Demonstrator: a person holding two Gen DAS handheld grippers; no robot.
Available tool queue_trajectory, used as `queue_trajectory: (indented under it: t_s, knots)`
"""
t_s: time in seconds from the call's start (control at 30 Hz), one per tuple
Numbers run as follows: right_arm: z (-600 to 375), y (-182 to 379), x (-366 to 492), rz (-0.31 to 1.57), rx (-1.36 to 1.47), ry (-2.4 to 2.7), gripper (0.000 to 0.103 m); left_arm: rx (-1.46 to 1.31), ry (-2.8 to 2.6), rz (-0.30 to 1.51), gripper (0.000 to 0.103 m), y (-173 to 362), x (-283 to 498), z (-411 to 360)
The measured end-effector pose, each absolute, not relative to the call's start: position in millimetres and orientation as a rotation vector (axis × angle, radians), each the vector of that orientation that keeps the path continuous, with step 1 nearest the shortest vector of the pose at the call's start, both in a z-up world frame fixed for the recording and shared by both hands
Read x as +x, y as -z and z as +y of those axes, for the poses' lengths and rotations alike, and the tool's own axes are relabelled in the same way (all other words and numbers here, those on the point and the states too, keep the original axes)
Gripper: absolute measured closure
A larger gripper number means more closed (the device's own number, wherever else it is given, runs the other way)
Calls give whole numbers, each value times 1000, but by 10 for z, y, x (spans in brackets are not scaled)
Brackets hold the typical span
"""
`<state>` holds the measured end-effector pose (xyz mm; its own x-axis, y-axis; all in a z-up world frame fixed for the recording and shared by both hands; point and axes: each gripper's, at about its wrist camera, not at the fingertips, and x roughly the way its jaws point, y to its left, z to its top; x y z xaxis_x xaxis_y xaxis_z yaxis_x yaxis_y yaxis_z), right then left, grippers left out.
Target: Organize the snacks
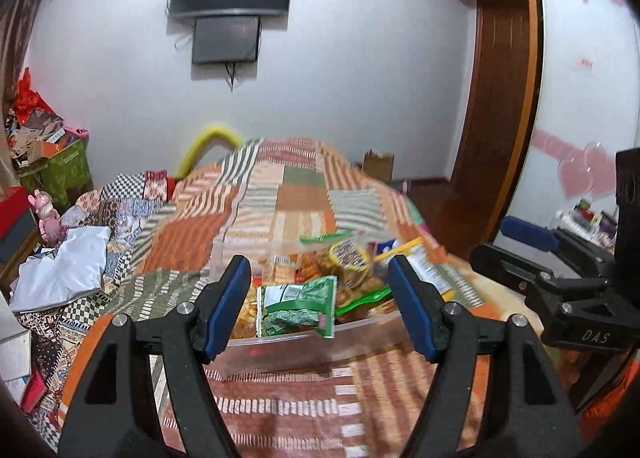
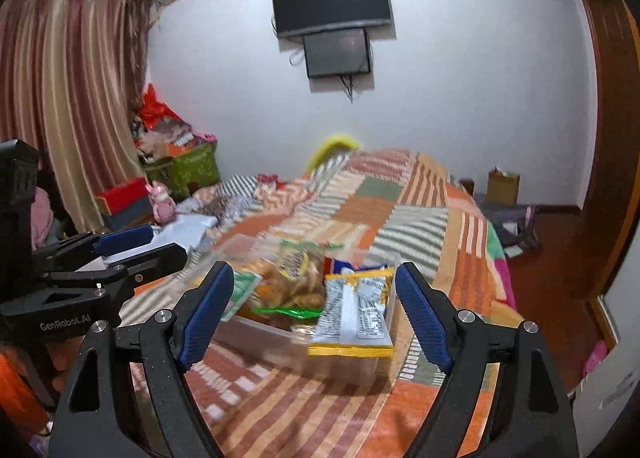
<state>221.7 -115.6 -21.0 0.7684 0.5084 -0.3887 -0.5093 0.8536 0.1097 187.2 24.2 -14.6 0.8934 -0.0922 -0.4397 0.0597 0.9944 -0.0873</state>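
Observation:
A clear plastic bin (image 1: 288, 342) full of snack packets sits on the bed, also in the right wrist view (image 2: 280, 332). A green packet (image 1: 298, 308) hangs over its near rim. A clear bag of brown snacks (image 1: 352, 270) lies in the middle, also in the right wrist view (image 2: 294, 284). A yellow and silver packet (image 2: 354, 316) hangs over the bin's near right corner. My left gripper (image 1: 320, 302) is open and empty just before the bin. My right gripper (image 2: 316, 314) is open and empty, facing the bin. Each gripper shows at the side of the other's view.
The bin rests on a patchwork quilt (image 1: 280, 193) covering the bed. Loose bedding and white cloth (image 1: 64, 270) lie at the left. Piled boxes and bags (image 2: 176, 153) stand by the curtain. A wooden wardrobe (image 1: 496, 97) and floor are at the right.

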Motion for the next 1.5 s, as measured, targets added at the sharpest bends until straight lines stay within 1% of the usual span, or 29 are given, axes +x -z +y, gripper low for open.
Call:
queue_trajectory:
  t_s: [0.1, 0.13, 0.2, 0.27, 0.37, 0.4, 0.47, 0.53, 0.6, 0.67, 0.77, 1.5]
  knots:
    - [-1184, 65, 1995, 375, -2, -569, 22, -91, 82, 417, 30, 11, 1673, 246]
    - [-1194, 27, 1939, 363, -1, -573, 22, -98, 85, 407, 27, -20, 1613, 247]
    - [-1207, -26, 1841, 341, -1, -582, 19, -110, 90, 386, 23, -79, 1482, 249]
    - [-1220, -73, 1743, 320, 2, -584, 17, -112, 90, 367, 18, -136, 1344, 236]
    - [-1244, -115, 1605, 300, 12, -594, 15, -113, 81, 343, 14, -179, 1204, 241]
    - [-1253, -122, 1577, 299, 21, -599, 12, -114, 78, 334, 13, -193, 1154, 247]
    - [-1266, -124, 1534, 291, 27, -594, 8, -116, 72, 322, 8, -218, 1067, 260]
    - [-1271, -118, 1493, 279, 25, -579, 5, -114, 63, 310, 6, -236, 978, 265]
    - [-1269, -101, 1444, 278, 29, -578, 4, -101, 52, 298, 5, -251, 913, 254]
    - [-1279, -81, 1400, 284, 39, -582, 4, -94, 43, 288, 1, -261, 869, 256]
    - [-1296, -62, 1361, 281, 51, -575, 0, -91, 38, 276, 1, -268, 780, 250]
    - [-1348, 8, 1245, 277, 66, -570, 0, -87, 35, 294, 0, -191, 740, 244]
